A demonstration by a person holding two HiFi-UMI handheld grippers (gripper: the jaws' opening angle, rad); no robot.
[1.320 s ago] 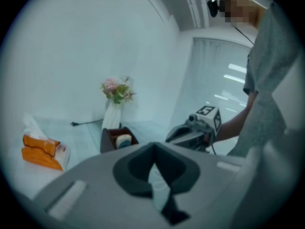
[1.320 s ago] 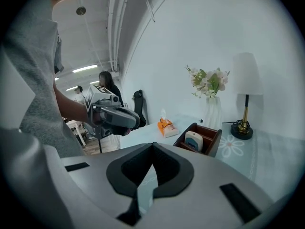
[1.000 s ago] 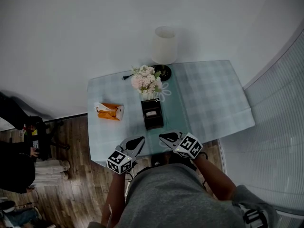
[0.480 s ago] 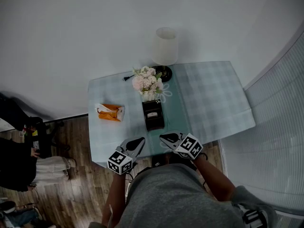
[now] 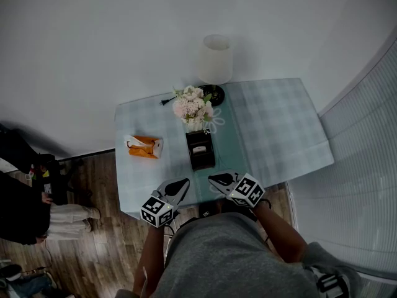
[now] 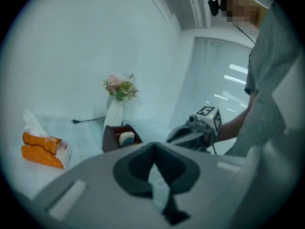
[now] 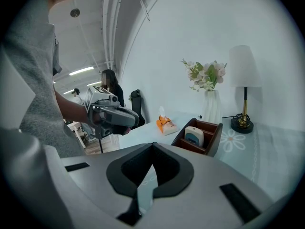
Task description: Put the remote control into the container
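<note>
This looks like a home-style corner staged inside a larger work hall. A small table [image 5: 273, 129] under a pale checked cloth stands against a plain white wall [image 5: 111, 42]. It carries a shaded lamp [image 5: 215, 61], a vase of pink flowers [image 5: 193, 109] and an orange tissue pack [image 5: 144, 146]. The floor [image 5: 99, 247] is wood plank. The right gripper view shows a ceiling strip light [image 7: 82, 71] and a person [image 7: 114, 92] standing by, more like a studio or lab.

Remote control [image 7: 194, 136] inside container [image 7: 213, 139]
</note>
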